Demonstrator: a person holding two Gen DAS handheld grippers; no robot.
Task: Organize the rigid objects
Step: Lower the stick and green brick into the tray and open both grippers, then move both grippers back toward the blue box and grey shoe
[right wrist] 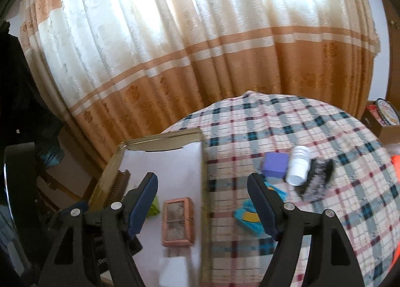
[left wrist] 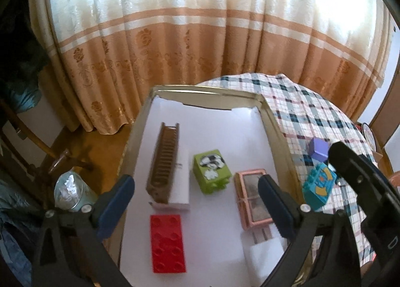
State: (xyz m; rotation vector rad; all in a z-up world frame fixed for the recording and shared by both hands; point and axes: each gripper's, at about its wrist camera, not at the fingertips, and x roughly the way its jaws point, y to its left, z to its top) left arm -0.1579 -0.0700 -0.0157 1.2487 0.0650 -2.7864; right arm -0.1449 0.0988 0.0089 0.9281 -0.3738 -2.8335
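A gold-rimmed tray (left wrist: pixel 273 134) with a white floor holds a brown comb (left wrist: pixel 165 164) on a white box (left wrist: pixel 181 182), a green block (left wrist: pixel 211 170), a red brick (left wrist: pixel 168 243), a pink-framed box (left wrist: pixel 252 198) and a white block (left wrist: pixel 265 254). My left gripper (left wrist: pixel 195 205) is open and empty above the tray. On the plaid cloth lie a teal block (left wrist: pixel 320 187), a purple cube (right wrist: pixel 275 164), a white bottle (right wrist: pixel 298 168) and a black brush (right wrist: pixel 316 179). My right gripper (right wrist: pixel 202 205) is open and empty over the tray's right rim (right wrist: pixel 203 182).
The round table with plaid cloth (right wrist: pixel 312 124) stands before an orange and cream curtain (left wrist: pixel 200 37). A glass jar (left wrist: pixel 71 192) and a wooden chair (left wrist: pixel 30 142) are left of the tray. A cardboard box (right wrist: pixel 382 117) sits at the far right.
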